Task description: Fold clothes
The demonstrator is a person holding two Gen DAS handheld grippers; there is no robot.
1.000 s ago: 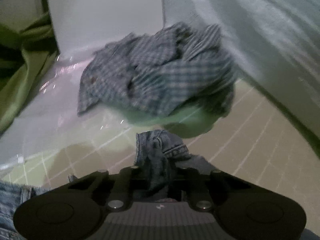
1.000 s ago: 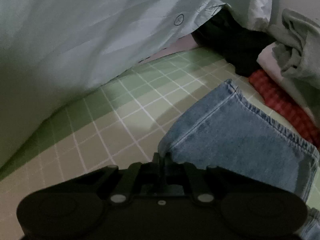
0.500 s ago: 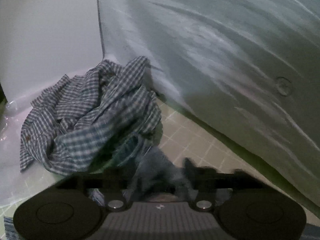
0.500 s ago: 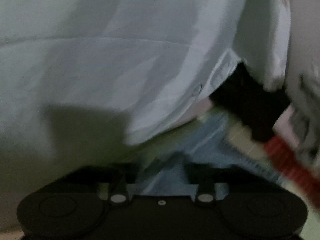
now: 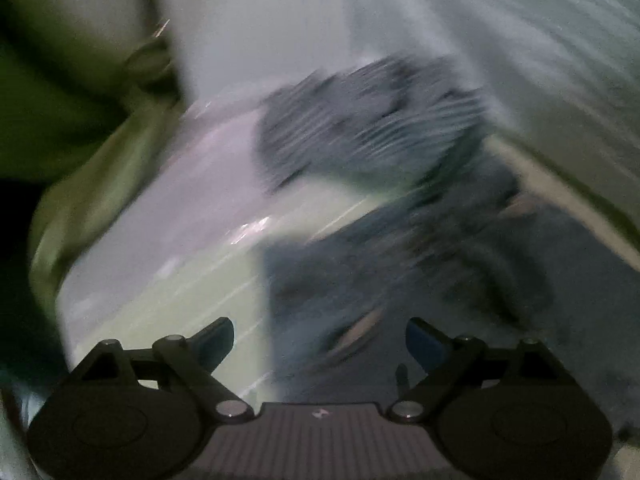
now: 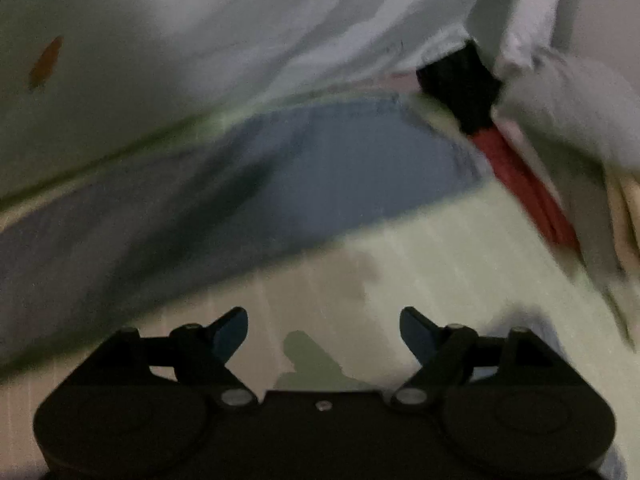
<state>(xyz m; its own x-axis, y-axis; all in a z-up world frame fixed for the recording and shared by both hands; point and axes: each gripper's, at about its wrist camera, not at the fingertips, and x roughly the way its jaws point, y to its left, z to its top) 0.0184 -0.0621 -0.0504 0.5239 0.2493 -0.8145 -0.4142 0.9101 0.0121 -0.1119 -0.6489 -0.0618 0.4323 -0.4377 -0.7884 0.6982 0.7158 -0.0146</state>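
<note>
Blue jeans [image 5: 420,280] lie spread on the pale green gridded mat [image 5: 192,296], blurred by motion. In the left wrist view my left gripper [image 5: 320,340] stands open just over the near edge of the denim, nothing between its fingers. In the right wrist view the jeans [image 6: 320,168] lie flat ahead, and my right gripper [image 6: 324,330] is open above bare mat [image 6: 440,264], short of the denim.
A crumpled blue checked shirt [image 5: 368,128] lies behind the jeans. A large white sheet [image 6: 200,32] rises along the far side. Green fabric [image 5: 60,120] hangs at left. Black [image 6: 460,76], red [image 6: 524,188] and grey [image 6: 580,112] clothes pile at right.
Both grippers were shut on the jeans a second ago; both have opened and let the denim go. The jeans now lie flat on the mat, and both cameras are swinging.
</note>
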